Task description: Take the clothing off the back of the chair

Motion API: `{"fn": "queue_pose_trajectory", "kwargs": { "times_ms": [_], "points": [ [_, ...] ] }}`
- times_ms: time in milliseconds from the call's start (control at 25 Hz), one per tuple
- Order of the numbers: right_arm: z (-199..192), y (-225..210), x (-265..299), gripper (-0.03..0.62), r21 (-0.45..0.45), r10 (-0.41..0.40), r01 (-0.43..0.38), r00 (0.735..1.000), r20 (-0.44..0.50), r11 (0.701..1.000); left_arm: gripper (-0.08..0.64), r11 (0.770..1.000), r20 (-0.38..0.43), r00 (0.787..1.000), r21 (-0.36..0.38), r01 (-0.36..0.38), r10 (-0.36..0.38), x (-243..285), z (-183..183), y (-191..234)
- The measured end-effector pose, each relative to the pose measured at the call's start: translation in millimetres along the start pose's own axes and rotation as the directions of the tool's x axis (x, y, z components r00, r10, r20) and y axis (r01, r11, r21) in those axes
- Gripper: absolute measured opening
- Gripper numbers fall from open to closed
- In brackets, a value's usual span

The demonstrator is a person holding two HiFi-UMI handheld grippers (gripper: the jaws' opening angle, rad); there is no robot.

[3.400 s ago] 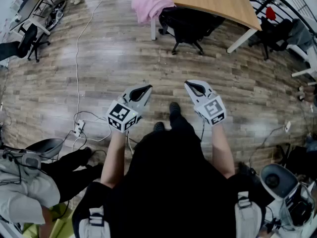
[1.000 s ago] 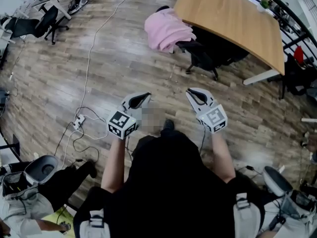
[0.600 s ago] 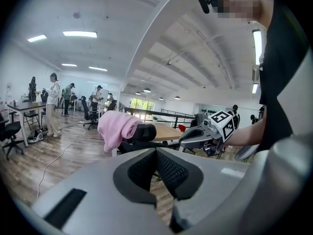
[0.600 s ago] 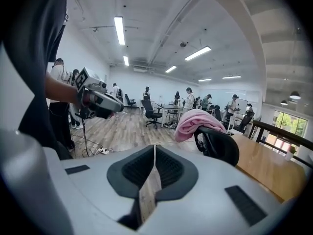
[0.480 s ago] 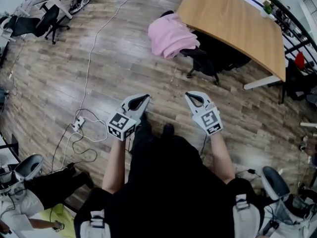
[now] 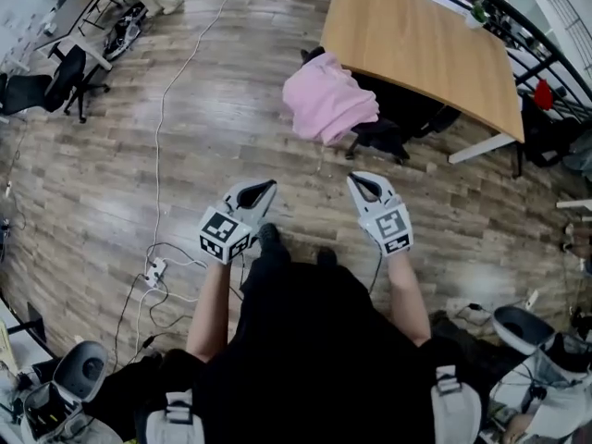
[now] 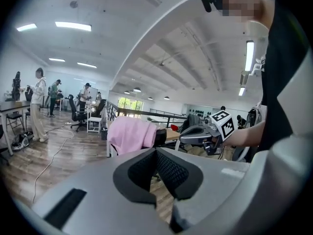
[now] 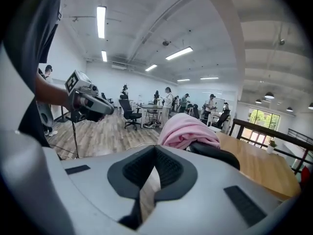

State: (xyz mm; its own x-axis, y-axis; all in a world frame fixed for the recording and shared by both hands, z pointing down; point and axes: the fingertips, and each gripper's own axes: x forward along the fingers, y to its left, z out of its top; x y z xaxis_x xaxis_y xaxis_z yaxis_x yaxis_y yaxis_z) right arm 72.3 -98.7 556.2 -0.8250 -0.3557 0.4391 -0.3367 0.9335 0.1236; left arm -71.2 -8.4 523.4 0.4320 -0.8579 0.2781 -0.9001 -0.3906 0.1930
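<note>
A pink garment is draped over the back of a black office chair, which is pushed against a wooden table. My left gripper and right gripper are held side by side over the wood floor, short of the chair, both shut and empty. The left gripper view has the pink garment ahead past its shut jaws, with the right gripper to the right. In the right gripper view the garment lies on the chair back beyond the shut jaws.
A white cable and power strip trail across the floor at left. More office chairs and desks stand far left, a black railing behind the table, and grey chairs at both bottom corners. Several people stand in the distance.
I have walked towards the chair: the pink garment and table sit lower and closer to the grippers in the head view. Both grippers stay shut, side by side.
</note>
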Motion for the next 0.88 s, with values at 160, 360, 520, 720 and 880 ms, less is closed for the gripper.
{"fn": "queue_pose_trajectory", "kwargs": {
  "times_ms": [160,360,520,720,880],
  "points": [
    [29,10,32,-0.002,0.027,-0.059,0.059,0.998,0.009,0.998,0.0,0.997,-0.003,0.997,0.026,0.074,-0.074,-3,16,43],
    [42,14,46,-0.002,0.07,-0.17,0.17,0.985,-0.004,0.983,0.0,0.984,-0.037,0.985,0.048,0.169,-0.168,-6,20,76],
    [34,7,45,-0.001,0.127,-0.247,0.25,0.968,-0.034,0.96,0.0,0.974,-0.047,0.975,0.059,0.219,-0.216,-2,25,91],
    [26,-11,37,0.0,0.173,-0.31,0.312,0.95,-0.042,0.934,0.0,0.969,-0.046,0.97,0.058,0.242,-0.239,11,29,102],
    [25,-37,36,0.0,0.193,-0.354,0.357,0.934,-0.05,0.914,0.0,0.962,-0.05,0.965,0.076,0.262,-0.259,28,40,106]
  ]
}}
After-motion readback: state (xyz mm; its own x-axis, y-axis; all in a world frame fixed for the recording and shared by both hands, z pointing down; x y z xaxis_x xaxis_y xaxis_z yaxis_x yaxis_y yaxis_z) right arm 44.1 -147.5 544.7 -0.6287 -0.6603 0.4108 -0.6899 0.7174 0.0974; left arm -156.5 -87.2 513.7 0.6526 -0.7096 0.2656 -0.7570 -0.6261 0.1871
